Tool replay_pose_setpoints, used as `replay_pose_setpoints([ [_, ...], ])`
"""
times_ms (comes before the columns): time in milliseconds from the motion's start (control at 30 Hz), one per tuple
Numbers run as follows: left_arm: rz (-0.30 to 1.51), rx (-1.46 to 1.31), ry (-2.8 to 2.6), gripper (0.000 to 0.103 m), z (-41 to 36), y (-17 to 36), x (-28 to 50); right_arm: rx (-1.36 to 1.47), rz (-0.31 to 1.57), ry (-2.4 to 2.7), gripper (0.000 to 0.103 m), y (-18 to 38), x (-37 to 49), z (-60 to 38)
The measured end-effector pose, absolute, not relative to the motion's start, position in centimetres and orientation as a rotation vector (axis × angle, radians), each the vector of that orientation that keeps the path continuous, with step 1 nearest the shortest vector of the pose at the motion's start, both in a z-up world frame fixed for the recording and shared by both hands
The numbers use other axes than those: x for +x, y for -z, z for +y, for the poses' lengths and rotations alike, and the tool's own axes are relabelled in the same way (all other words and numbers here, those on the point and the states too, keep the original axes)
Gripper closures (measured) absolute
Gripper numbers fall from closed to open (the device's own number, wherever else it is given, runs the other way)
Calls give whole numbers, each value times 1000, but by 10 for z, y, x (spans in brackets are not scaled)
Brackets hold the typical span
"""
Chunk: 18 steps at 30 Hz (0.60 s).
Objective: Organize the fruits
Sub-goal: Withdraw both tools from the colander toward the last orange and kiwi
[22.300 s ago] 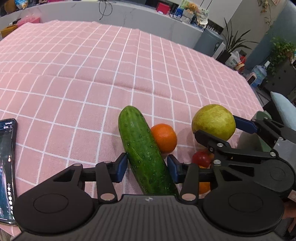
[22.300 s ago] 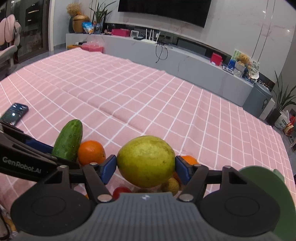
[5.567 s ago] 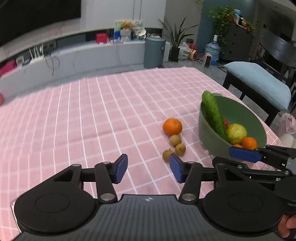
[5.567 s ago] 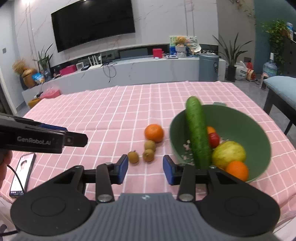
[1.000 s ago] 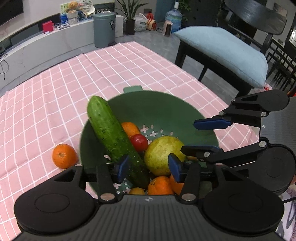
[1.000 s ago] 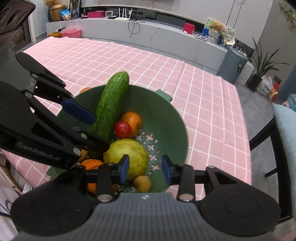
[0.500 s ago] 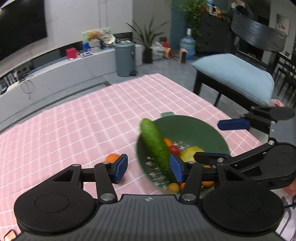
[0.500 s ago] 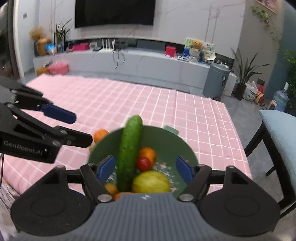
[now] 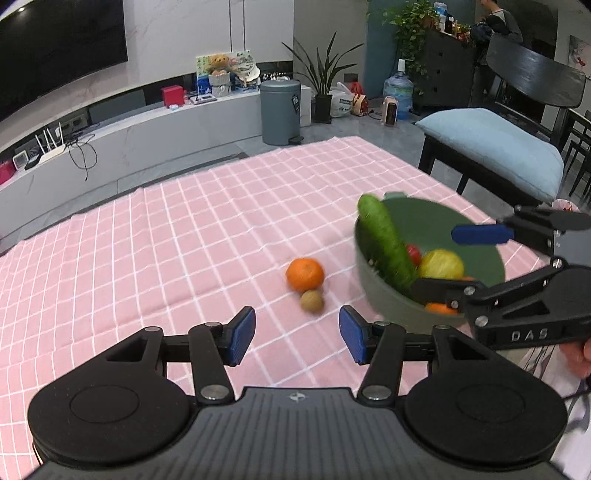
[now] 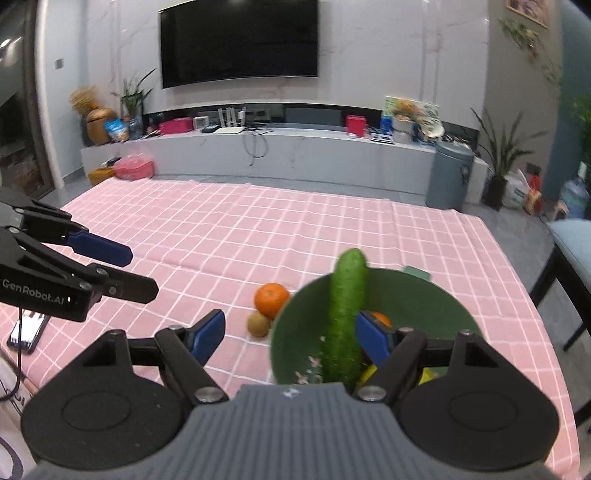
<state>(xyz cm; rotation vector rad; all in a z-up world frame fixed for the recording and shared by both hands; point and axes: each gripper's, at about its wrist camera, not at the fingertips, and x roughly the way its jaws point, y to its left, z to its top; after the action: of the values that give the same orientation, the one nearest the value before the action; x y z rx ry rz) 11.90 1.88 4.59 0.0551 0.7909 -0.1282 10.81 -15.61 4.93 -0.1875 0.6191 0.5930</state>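
Observation:
A green bowl (image 9: 384,299) (image 10: 424,299) stands near the table's right edge. It holds a cucumber (image 9: 386,243) (image 10: 347,306) leaning on the rim, a yellow-green pear (image 9: 441,264), a tomato (image 9: 413,253) and small oranges. An orange (image 9: 304,273) (image 10: 271,299) and a small brown fruit (image 9: 312,301) (image 10: 258,324) lie on the cloth left of the bowl. My left gripper (image 9: 297,332) (image 10: 127,271) hangs open and empty above the cloth, short of those two fruits. My right gripper (image 10: 291,332) (image 9: 458,260) hovers over the bowl's near side, its jaws opening with nothing held.
A pink checked cloth (image 9: 184,240) covers the table. A phone (image 10: 27,330) lies at the near left edge. A dark chair with a blue cushion (image 9: 491,147) stands past the table's right side. A person (image 9: 495,26) stands far back.
Both grippers have drawn back and up from the bowl, so more of the table shows. The right gripper's jaws have spread wider. The fruit has not moved.

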Motion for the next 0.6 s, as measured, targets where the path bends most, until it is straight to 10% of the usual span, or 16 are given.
replay_pose_setpoints([
  [267,805,17,170,41,38,-25,128,-351,586,-677,39,-44,114,-125],
  [600,818,-14,255,55,27,16,165,-476,642,-753,77,-39,152,-110],
])
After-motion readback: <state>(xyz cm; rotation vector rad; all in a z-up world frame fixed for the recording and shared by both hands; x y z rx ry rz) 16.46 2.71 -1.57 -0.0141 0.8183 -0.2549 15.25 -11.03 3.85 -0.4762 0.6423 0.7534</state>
